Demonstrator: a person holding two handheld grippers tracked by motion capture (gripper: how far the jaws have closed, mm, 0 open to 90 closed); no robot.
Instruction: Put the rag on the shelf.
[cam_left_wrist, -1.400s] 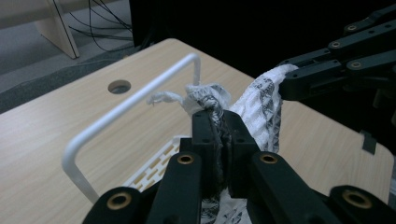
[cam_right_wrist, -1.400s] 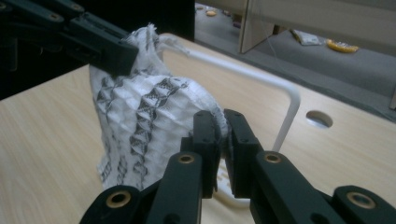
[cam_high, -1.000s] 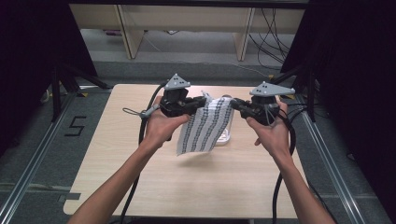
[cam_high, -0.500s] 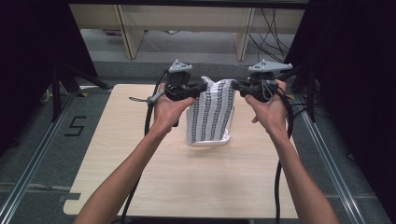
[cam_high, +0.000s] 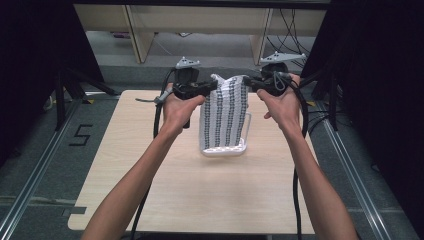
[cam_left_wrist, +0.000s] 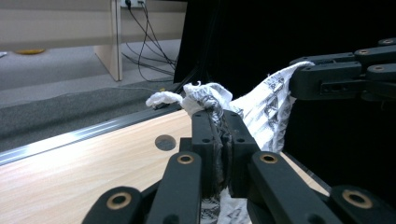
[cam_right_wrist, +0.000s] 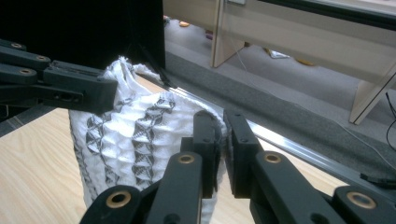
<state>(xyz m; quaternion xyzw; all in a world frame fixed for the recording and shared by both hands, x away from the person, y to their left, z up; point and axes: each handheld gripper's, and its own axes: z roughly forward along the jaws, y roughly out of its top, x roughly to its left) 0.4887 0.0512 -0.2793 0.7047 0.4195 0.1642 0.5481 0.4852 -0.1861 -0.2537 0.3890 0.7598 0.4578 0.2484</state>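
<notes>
A person holds a white cloth with dark patterned stripes (cam_high: 225, 112) up over the far middle of the tabletop (cam_high: 150, 200), stretched between two tongs. The left tongs (cam_high: 212, 86) are clamped on the cloth's upper left corner; in the left gripper view the fabric (cam_left_wrist: 261, 107) is pinched tight between the black jaws and bunches above them. The right tongs (cam_high: 248, 82) are clamped on the upper right corner, and the right gripper view shows the cloth's edge (cam_right_wrist: 140, 135) squeezed between its jaws. The cloth hangs down from both grips as a narrow panel, its lower hem (cam_high: 223, 148) clear of the wood, casting a shadow beneath. Both hands sit at about the same height, near the far edge of the tabletop
</notes>
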